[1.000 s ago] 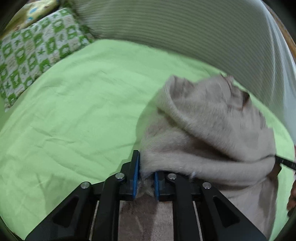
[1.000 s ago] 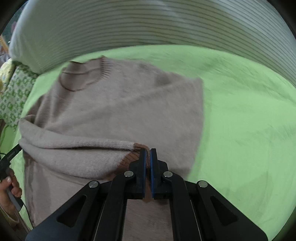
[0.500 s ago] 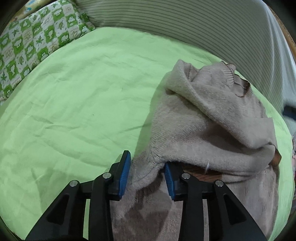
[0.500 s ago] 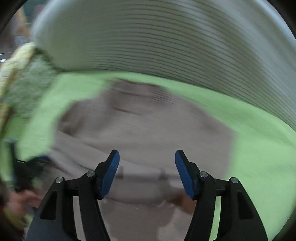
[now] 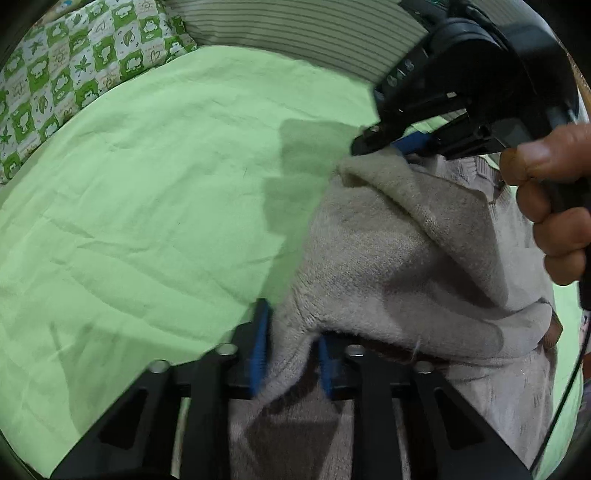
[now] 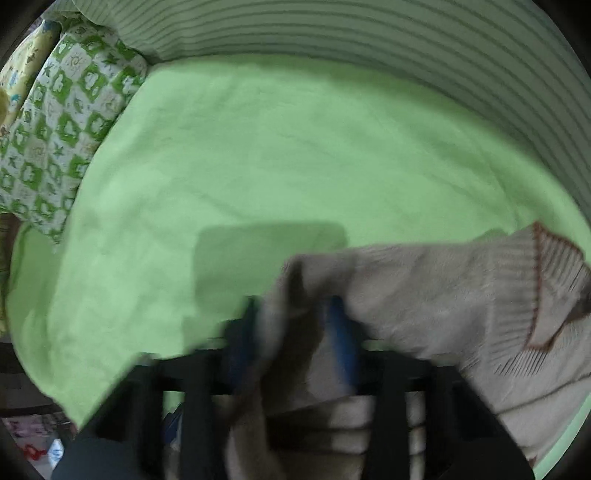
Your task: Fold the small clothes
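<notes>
Beige knit sweater (image 5: 406, 258) with brown trim, light green sheet (image 5: 147, 203), green-and-white checked pillow (image 5: 55, 81) at ten o'clock, striped, seemingly grey-green cushion (image 6: 369, 33) at twelve, blue gripper pads (image 5: 260, 350).

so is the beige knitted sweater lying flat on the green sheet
No, the beige knitted sweater is bunched up in folds above the green sheet.

Two close, low wrist views across one green sheet (image 5: 147, 192), sweater (image 6: 424, 288) shared.

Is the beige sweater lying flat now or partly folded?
Partly folded: the sweater has one sleeve doubled across its body, with cloth bunched between the pads of the left gripper and right gripper.
</notes>
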### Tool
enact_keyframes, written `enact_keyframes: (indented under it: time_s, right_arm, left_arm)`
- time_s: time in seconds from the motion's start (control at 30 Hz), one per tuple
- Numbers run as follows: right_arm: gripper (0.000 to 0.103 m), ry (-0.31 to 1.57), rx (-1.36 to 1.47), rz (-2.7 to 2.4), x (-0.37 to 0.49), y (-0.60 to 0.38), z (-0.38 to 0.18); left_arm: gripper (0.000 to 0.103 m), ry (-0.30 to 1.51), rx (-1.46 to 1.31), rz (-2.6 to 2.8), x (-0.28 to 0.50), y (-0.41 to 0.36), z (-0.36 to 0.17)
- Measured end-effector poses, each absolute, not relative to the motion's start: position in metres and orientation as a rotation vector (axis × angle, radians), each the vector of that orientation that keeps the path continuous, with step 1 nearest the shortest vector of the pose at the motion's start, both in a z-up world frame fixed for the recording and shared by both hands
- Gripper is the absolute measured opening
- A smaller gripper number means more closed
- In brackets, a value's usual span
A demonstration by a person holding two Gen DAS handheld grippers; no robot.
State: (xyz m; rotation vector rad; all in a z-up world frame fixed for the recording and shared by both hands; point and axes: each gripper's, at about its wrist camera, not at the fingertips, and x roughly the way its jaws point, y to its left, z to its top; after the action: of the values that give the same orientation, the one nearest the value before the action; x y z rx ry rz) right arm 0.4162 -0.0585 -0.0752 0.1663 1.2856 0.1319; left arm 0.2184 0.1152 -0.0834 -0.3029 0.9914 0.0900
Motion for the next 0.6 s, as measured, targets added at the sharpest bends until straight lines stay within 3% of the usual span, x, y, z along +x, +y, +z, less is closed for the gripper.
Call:
enact_keyframes:
  time_s: [0.03,0.27,0.6]
  right_arm:
    - [0.006,1.272,0.167,0.136,0.415,-0.059,-0.073]
    - [0.004,0.885,0.173,0.468,0.409,-0.041,-0.012]
    - [0.004,0.984,0.205,0.317,0.435,-0.056,-0.071]
  left_arm:
    - [0.010,0.984,-0.309,0.086,0.218,0.116,-0.082]
    - [0.005,0.862,-0.469,0.045,0.193,0.140,-0.059]
    - [0.006,0.966,-0.392,0.086,0.196,0.150,-0.083]
